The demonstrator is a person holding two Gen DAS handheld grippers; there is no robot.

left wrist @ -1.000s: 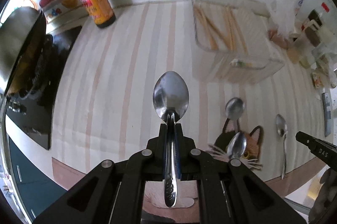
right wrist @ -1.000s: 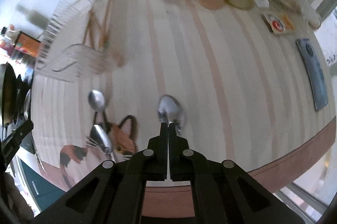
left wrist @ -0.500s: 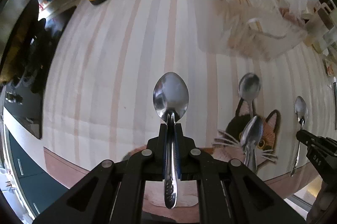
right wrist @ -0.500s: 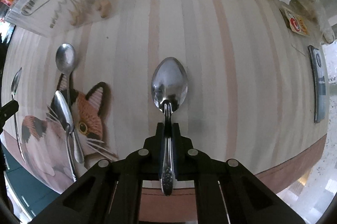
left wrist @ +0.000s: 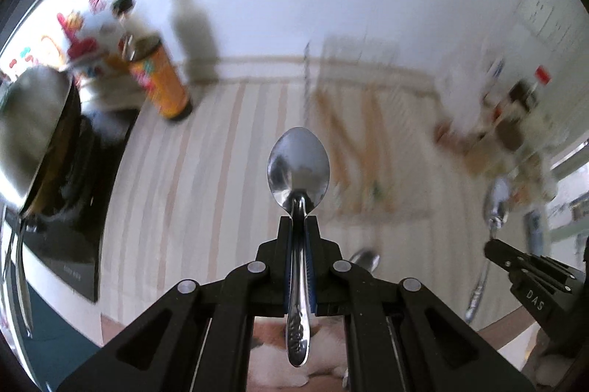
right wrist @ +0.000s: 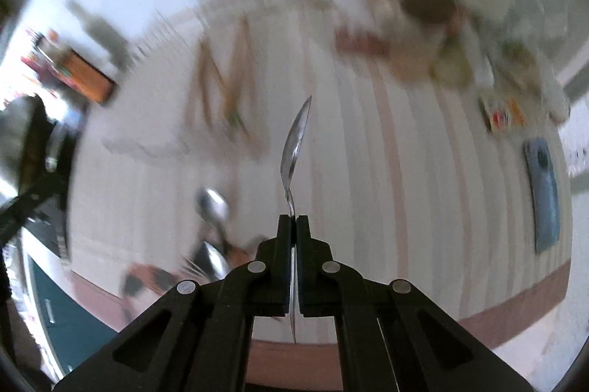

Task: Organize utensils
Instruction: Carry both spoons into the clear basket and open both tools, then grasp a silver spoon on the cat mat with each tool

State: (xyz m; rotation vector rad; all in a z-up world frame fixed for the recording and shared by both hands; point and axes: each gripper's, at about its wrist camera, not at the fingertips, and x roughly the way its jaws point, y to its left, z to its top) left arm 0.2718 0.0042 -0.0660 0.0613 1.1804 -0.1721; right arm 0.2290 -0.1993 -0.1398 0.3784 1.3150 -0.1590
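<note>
Right tool (right wrist: 293, 226) has lifted its spoon (right wrist: 294, 149), now edge-on

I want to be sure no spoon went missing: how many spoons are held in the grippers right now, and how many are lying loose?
Held spoons: 2 (left-held spoon, right-held spoon)
Loose spoons: 2 (farther spoon, nearer spoon)
Total: 4
</note>
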